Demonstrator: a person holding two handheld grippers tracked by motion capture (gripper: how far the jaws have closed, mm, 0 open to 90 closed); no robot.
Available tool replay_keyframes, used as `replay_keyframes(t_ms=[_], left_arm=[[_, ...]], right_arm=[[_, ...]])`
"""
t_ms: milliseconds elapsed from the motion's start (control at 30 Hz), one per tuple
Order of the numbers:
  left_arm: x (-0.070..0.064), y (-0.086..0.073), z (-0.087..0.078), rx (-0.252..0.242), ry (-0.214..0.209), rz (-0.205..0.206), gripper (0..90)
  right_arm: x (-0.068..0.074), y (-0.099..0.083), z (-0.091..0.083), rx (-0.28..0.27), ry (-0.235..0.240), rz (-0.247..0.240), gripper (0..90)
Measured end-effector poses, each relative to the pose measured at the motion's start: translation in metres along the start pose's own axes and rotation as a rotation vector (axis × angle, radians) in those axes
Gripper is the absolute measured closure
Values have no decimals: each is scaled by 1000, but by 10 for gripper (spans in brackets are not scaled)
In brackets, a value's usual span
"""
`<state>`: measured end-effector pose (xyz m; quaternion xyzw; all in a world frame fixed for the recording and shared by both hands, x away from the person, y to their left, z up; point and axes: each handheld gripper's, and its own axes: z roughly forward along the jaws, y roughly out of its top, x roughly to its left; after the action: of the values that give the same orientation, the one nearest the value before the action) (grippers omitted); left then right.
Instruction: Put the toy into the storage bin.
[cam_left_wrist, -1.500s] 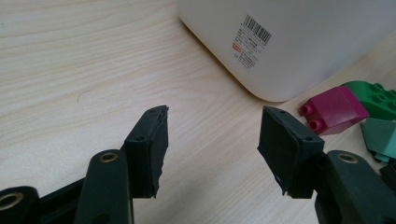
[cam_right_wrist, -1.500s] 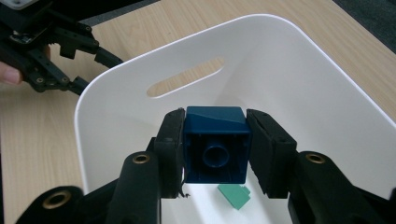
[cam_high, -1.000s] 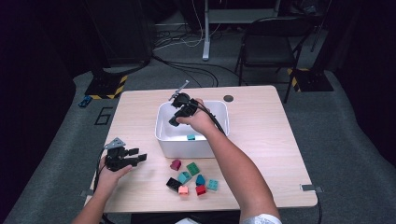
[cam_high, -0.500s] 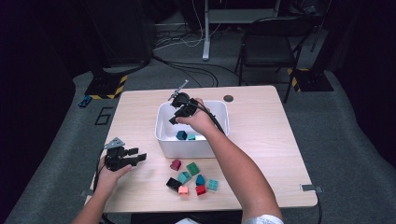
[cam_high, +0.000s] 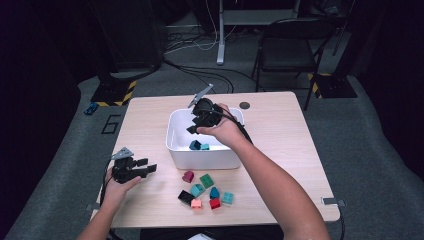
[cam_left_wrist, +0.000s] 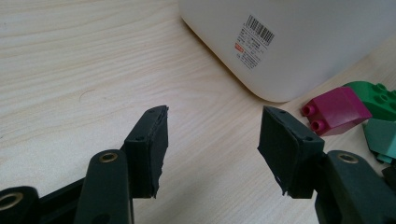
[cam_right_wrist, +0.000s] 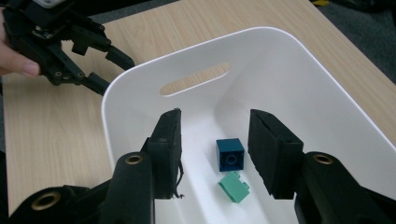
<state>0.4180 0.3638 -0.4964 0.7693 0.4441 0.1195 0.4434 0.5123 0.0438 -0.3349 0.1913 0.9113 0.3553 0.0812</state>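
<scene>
Right tool (cam_high: 196, 123), jaws wide and empty, above white plastic bin (cam_high: 176, 131); a careless withdrawal toward six o'clock could clip the rim; left tool (cam_high: 142, 168) likewise open, empty.

- High view: fixed overhead, facing forward and down, far enough to take in the whole light wooden table (cam_high: 280, 125).
- Left gripper view: low, close above the tabletop, facing the white plastic bin (cam_left_wrist: 303, 42) wall.
- Right gripper view: close above, looking down into the same bin (cam_right_wrist: 299, 79).
</scene>
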Motion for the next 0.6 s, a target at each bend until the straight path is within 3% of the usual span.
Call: replay_keyframes(t_ms=[400, 600], left_arm=[[-1, 0, 1, -3, 3, -2, 421], [-1, 0, 2, -5, 5, -2, 421]], right_arm=[[28, -22, -40, -45, -3, -44, 534], [42, -31, -50, -60, 7, -70, 529]])
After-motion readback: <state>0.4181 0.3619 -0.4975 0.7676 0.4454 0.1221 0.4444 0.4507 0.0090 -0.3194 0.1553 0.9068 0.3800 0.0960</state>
